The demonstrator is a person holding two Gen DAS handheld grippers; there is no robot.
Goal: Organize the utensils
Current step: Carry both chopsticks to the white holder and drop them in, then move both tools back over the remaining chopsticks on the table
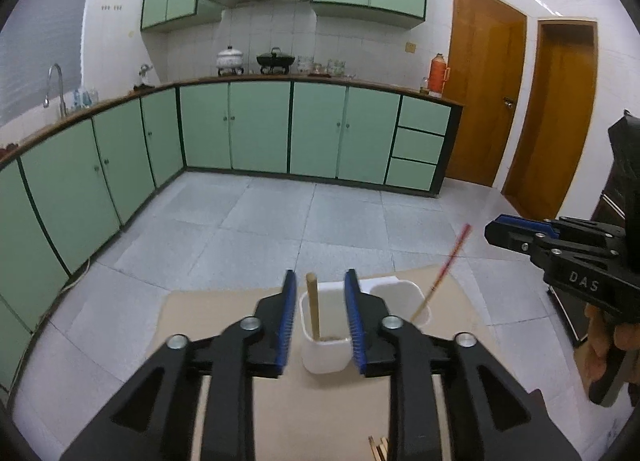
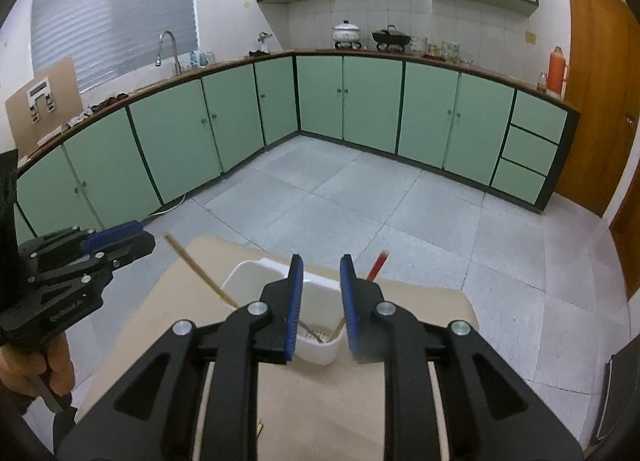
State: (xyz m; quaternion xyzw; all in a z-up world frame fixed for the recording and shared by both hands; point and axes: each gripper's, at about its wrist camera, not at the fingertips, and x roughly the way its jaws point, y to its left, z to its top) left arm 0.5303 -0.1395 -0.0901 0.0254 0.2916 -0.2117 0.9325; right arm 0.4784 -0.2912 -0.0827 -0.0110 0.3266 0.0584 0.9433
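The white bin (image 1: 324, 345) stands on the tan board (image 1: 224, 313) and serves as the landmark; it has two compartments side by side. A wooden stick (image 1: 313, 307) stands tilted in the left compartment; a red-tipped chopstick (image 1: 442, 271) leans out of the right one. The left gripper (image 1: 320, 321) hovers just before the bin, jaws apart and holding nothing; the right gripper (image 2: 319, 307) hangs near the bin's right side, jaws likewise spread and empty. A few loose sticks (image 1: 379, 448) lie on the board nearer than the bin; green cabinets (image 1: 260, 125) stand far behind it.
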